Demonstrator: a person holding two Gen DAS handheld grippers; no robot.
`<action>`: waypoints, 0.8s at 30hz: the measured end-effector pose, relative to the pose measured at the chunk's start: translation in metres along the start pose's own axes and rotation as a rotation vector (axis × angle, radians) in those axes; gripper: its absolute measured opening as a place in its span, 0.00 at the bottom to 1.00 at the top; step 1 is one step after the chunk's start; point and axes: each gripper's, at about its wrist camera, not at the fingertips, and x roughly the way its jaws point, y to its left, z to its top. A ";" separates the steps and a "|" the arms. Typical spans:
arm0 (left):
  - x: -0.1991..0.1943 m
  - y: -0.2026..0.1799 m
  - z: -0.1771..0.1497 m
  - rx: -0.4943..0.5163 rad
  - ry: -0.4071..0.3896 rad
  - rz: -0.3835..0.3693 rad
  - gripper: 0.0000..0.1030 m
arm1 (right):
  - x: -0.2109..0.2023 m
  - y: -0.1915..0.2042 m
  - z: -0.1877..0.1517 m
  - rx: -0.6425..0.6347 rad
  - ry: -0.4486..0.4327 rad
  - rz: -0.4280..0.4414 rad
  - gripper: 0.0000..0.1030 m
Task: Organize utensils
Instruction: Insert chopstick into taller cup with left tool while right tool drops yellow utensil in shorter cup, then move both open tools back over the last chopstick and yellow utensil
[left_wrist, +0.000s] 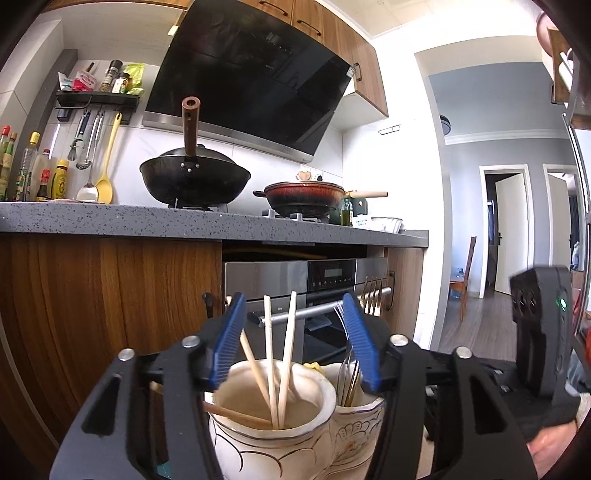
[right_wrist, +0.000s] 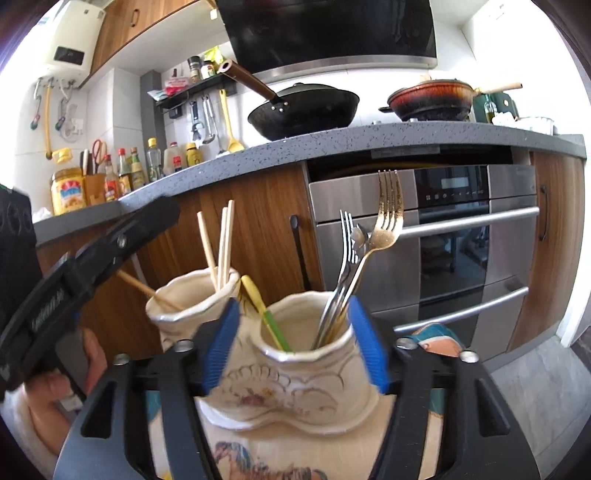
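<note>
A cream ceramic holder with two joined cups stands right in front of both grippers. Its left cup holds several wooden chopsticks. The right cup holds a gold fork, a silver fork and a yellow-green stick. My left gripper is open, with its blue pads on either side of the chopsticks above the left cup. My right gripper is open, its pads flanking the right cup without pressing on it.
The holder rests on a painted, patterned surface. Behind it are wooden cabinet doors and a steel oven under a grey counter carrying a wok, a clay pot and bottles. A hand grips the left tool.
</note>
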 end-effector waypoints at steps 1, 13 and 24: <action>-0.003 -0.001 0.002 -0.005 -0.007 0.009 0.62 | -0.006 0.000 -0.003 0.004 -0.002 -0.003 0.75; -0.078 -0.009 0.020 -0.031 -0.087 0.091 0.94 | -0.052 0.009 -0.025 0.026 -0.016 -0.022 0.89; -0.108 0.017 -0.021 -0.121 0.151 0.209 0.94 | -0.060 0.019 -0.038 0.032 0.053 -0.020 0.94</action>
